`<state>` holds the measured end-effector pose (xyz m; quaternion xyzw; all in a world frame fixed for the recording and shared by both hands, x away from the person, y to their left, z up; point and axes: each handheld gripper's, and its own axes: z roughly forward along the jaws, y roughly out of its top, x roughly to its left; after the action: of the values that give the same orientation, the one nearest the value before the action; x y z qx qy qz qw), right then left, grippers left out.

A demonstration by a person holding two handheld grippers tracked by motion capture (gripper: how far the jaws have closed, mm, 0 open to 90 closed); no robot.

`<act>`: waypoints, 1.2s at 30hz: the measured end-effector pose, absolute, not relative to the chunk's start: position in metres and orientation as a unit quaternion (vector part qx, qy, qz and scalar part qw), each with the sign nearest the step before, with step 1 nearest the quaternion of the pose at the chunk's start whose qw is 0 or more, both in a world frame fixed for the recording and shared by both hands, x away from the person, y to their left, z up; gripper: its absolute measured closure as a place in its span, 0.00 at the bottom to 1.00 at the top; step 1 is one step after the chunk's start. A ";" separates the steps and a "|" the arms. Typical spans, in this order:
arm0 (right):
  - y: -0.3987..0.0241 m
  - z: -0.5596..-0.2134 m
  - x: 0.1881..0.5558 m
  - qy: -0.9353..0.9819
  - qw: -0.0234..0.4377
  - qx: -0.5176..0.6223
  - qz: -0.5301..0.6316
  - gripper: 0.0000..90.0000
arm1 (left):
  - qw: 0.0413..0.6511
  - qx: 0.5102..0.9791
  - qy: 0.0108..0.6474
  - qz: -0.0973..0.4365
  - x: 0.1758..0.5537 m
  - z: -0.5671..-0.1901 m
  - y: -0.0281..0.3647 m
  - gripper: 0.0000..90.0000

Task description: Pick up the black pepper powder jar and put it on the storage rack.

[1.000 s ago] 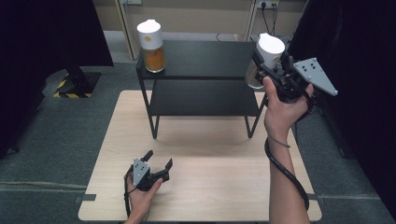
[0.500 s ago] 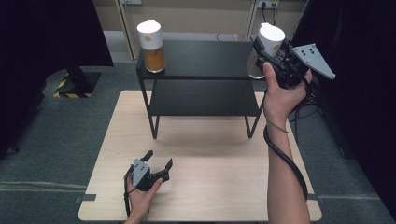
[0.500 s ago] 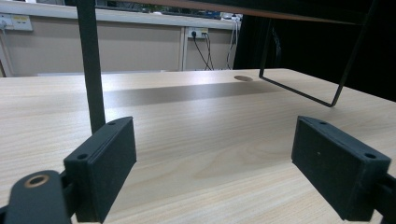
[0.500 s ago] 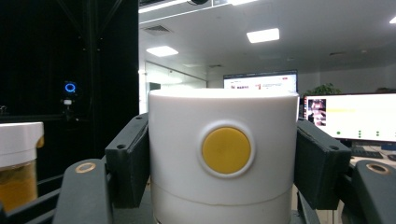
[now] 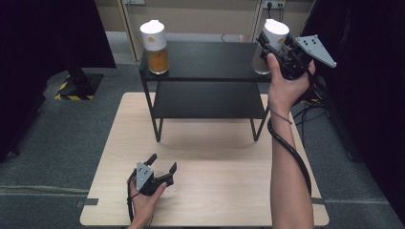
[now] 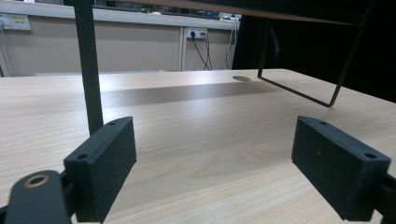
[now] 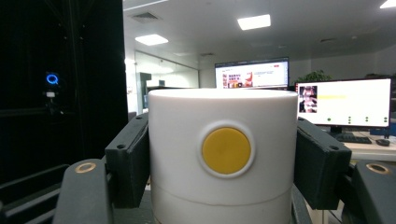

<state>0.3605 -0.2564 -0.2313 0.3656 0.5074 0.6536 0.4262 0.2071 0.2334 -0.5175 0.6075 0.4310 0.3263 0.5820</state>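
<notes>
A pale wooden table [image 5: 224, 191] stands on grey carpet, with a black two-tier rack [image 5: 205, 62] at its far end and dark curtains on both sides. On the rack's top shelf, at the left corner, stands a white-lidded jar of orange contents [image 5: 154, 46]. At the right corner, the right gripper [image 5: 277, 43] clamps the white lid of a second jar [image 5: 273, 34]; in the right gripper view both black jaws press flat against the sides of that lid [image 7: 223, 149], its yellow round button facing the camera. The jar's clear body hangs just at the shelf's right edge; whether it touches the shelf I cannot tell. The left gripper [image 5: 162, 167] rests low on the table's near part, jaws spread wide with bare wood between them.

Compared with a second ago, the right hand and its jar sit farther back and slightly higher, now over the shelf's corner. The left gripper has not shifted.
</notes>
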 end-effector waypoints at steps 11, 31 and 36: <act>-0.254 -0.231 0.376 0.507 0.426 0.379 0.647 0.34 | 0.581 0.609 0.430 0.327 0.207 -0.517 0.233 0.15; -0.252 -0.234 0.382 0.512 0.434 0.387 0.632 0.34 | 0.582 0.609 0.430 0.326 0.208 -0.517 0.234 0.15; -0.253 -0.236 0.381 0.512 0.434 0.385 0.634 0.34 | 0.582 0.609 0.429 0.326 0.208 -0.518 0.234 0.15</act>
<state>0.3814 -0.2533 -0.2362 0.3855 0.5116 0.6336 0.4339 0.2076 0.2335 -0.5175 0.6087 0.4294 0.3256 0.5823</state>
